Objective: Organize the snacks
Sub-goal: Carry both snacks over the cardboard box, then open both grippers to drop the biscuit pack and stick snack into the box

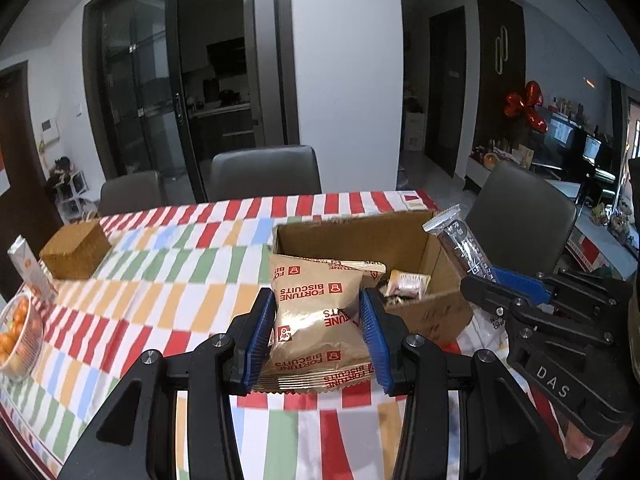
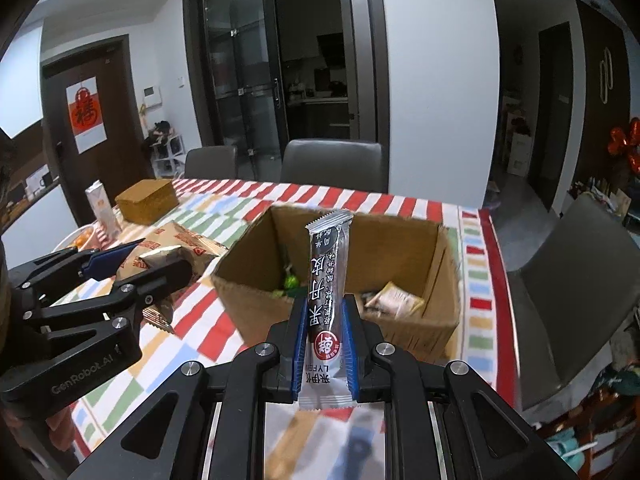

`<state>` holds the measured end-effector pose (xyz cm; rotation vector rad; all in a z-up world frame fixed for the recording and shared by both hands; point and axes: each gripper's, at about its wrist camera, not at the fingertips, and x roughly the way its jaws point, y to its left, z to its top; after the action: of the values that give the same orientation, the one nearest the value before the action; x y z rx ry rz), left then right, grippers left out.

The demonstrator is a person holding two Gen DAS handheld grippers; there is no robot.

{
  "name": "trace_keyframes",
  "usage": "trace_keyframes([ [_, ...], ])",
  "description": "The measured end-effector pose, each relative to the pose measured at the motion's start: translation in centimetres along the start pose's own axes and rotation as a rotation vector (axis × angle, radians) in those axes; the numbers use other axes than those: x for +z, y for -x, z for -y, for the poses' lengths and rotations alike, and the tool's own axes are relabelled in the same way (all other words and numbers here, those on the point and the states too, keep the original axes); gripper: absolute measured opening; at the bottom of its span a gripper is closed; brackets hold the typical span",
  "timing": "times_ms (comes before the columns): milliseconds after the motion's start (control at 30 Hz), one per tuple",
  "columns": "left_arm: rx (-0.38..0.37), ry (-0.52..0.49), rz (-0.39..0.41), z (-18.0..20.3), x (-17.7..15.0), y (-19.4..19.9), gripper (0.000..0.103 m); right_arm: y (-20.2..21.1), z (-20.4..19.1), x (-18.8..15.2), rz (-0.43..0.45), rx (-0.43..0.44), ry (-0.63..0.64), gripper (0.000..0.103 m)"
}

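Note:
My left gripper (image 1: 318, 300) is shut on a gold Fortune Biscuits packet (image 1: 320, 328), held above the striped tablecloth just in front of the open cardboard box (image 1: 352, 236). My right gripper (image 2: 323, 308) is shut on a long dark snack bar (image 2: 326, 276), held upright near the box (image 2: 396, 240). The bar also shows in the left wrist view (image 1: 464, 244) at the box's right edge. The box holds several small snacks, among them a pale wrapped one (image 2: 394, 300) and green sweets (image 2: 290, 280). The left gripper with its gold packets (image 2: 168, 256) shows at the left of the right wrist view.
A brown block-shaped box (image 1: 76, 254), a small carton (image 1: 30, 272) and a bowl of oranges (image 1: 16, 332) stand at the table's left. Grey chairs (image 1: 264, 172) line the far side and another (image 2: 572, 292) stands at the right end.

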<state>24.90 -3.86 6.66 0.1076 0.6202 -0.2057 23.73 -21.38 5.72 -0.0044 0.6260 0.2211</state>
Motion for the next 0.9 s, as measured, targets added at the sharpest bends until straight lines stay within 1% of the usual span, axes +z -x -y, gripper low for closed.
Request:
trace_keyframes([
  [267,-0.027,-0.024,-0.007,-0.1,2.8,-2.7,0.044,-1.1,1.2,3.0,0.015,-0.028,0.003,0.018],
  [500,-0.062,-0.014,-0.073,-0.5,4.4,-6.2,0.044,-3.3,2.5,4.7,-0.030,-0.033,-0.011,0.018],
  [767,-0.084,-0.004,-0.160,-0.4,5.2,-9.7,0.044,-6.1,3.5,5.3,-0.092,-0.043,-0.030,0.018],
  [833,-0.073,-0.016,-0.163,-0.3,5.4,-10.2,0.048,-6.7,3.8,5.3,-0.106,-0.049,-0.041,0.018],
  [900,-0.048,-0.016,-0.161,-0.4,5.5,-10.4,0.061,-7.2,4.0,5.4,-0.113,-0.057,-0.050,0.019],
])
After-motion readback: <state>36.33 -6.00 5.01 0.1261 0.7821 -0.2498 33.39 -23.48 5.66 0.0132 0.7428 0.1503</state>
